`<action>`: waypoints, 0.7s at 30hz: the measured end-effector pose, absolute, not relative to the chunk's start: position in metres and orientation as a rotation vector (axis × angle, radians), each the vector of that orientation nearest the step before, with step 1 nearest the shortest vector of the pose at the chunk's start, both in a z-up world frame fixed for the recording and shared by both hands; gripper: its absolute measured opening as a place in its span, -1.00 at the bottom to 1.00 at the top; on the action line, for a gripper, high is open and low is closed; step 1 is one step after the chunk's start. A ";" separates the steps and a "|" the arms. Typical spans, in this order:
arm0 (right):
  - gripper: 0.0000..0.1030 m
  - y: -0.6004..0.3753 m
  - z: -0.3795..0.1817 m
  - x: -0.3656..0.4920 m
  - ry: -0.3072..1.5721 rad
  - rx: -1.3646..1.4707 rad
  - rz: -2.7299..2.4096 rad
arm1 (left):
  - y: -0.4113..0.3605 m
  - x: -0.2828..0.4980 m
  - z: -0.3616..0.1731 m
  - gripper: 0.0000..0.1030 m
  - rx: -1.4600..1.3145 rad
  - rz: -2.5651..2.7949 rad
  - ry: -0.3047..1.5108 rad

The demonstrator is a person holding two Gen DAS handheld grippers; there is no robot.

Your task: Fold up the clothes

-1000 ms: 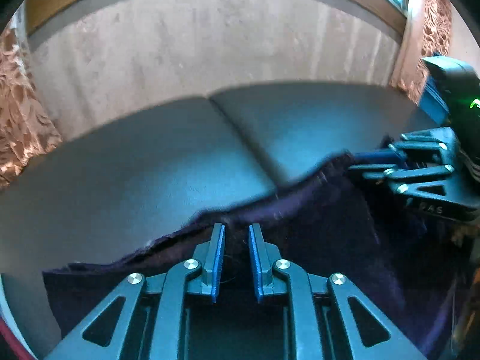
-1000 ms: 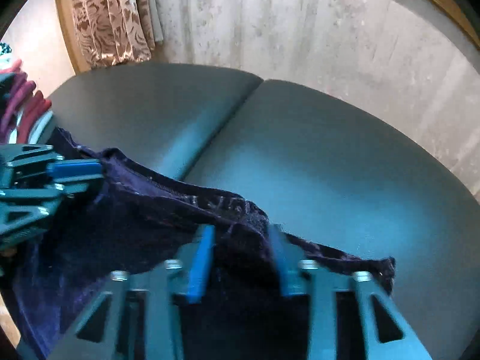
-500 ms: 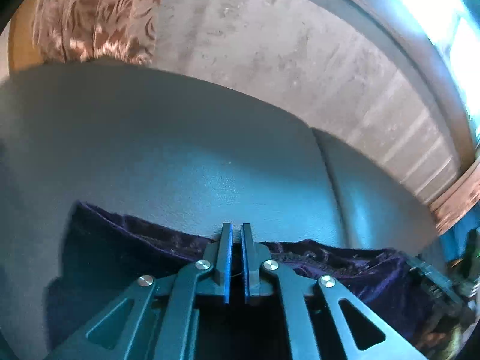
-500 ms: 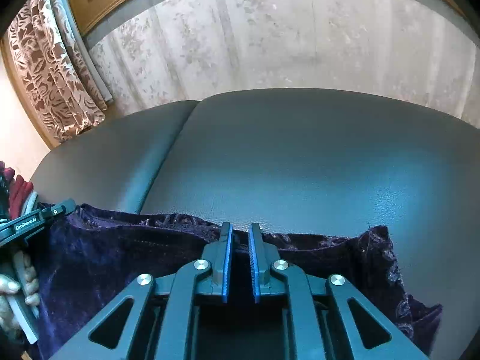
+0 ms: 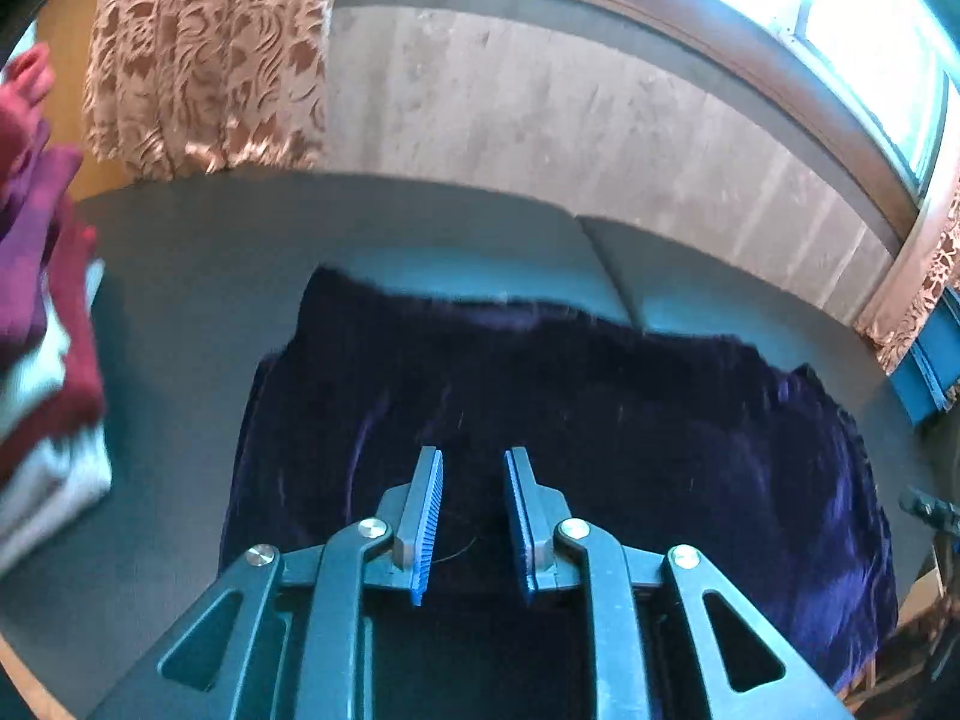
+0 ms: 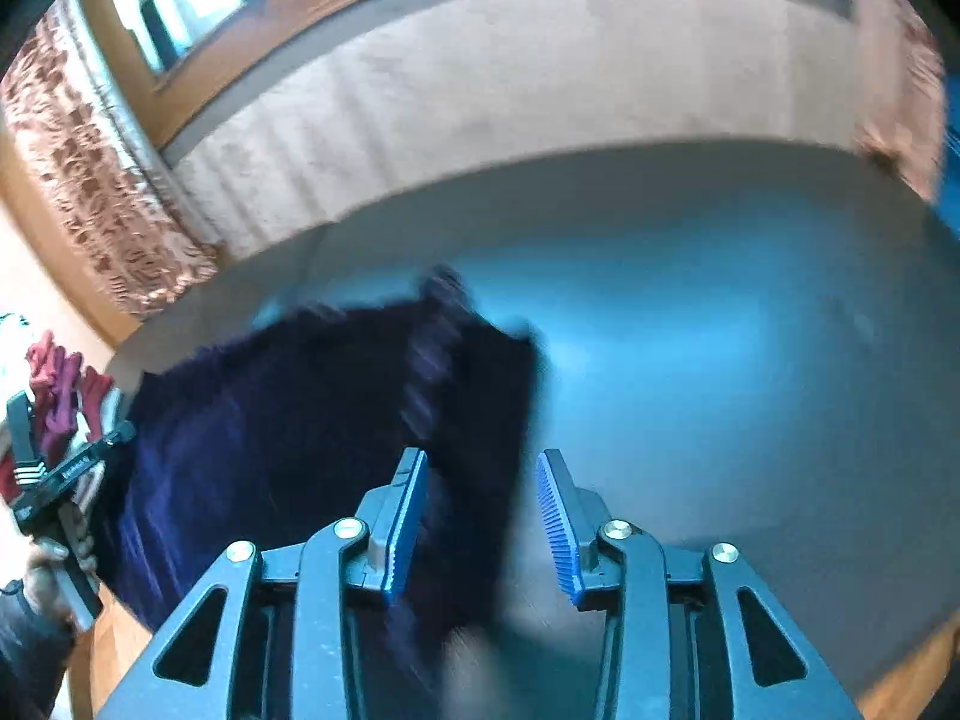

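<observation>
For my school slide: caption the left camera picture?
Open left gripper above dark purple cloth on grey table.

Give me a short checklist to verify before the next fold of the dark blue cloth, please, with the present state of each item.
1. Left gripper open and free of cloth: ok.
2. Right gripper open: ok.
3. Dark blue cloth lies on the grey table: ok.
4. Cloth edges straight and even: cannot tell, blurred.
5. Pile of red clothes apart from the cloth: ok.
6. Right fingers clear of the cloth edge: cannot tell.
</observation>
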State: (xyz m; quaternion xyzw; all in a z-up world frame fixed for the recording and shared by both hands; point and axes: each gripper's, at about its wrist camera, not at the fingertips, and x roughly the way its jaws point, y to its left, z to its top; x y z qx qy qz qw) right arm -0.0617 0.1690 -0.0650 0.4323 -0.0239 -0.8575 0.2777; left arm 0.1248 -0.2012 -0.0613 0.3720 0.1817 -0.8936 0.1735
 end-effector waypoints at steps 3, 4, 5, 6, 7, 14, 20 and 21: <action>-0.22 0.166 -0.068 -0.039 -0.030 1.140 -2.257 | -0.192 0.130 -0.064 -0.60 1.067 -2.522 0.511; -0.22 0.164 -0.069 -0.031 -0.018 1.133 -2.242 | -0.189 0.130 -0.064 -0.60 1.071 -2.524 0.499; -0.22 0.163 -0.071 -0.024 -0.007 1.126 -2.226 | -0.185 0.130 -0.065 -0.60 1.078 -2.523 0.482; -0.22 0.157 -0.072 -0.019 0.010 1.115 -2.210 | -0.183 0.129 -0.067 -0.60 1.093 -2.515 0.464; -0.22 0.147 -0.072 -0.018 0.033 1.102 -2.192 | -0.182 0.128 -0.071 -0.59 1.115 -2.501 0.456; -0.25 0.130 -0.092 -0.018 0.064 1.107 -2.208 | -0.167 0.156 -0.082 -0.55 1.119 -2.505 0.435; -0.28 0.164 -0.096 0.010 0.051 1.070 -2.195 | -0.162 0.191 -0.079 -0.53 1.103 -2.561 0.581; -0.28 0.165 -0.095 0.010 0.045 1.079 -2.195 | -0.164 0.198 -0.076 -0.53 1.096 -2.564 0.607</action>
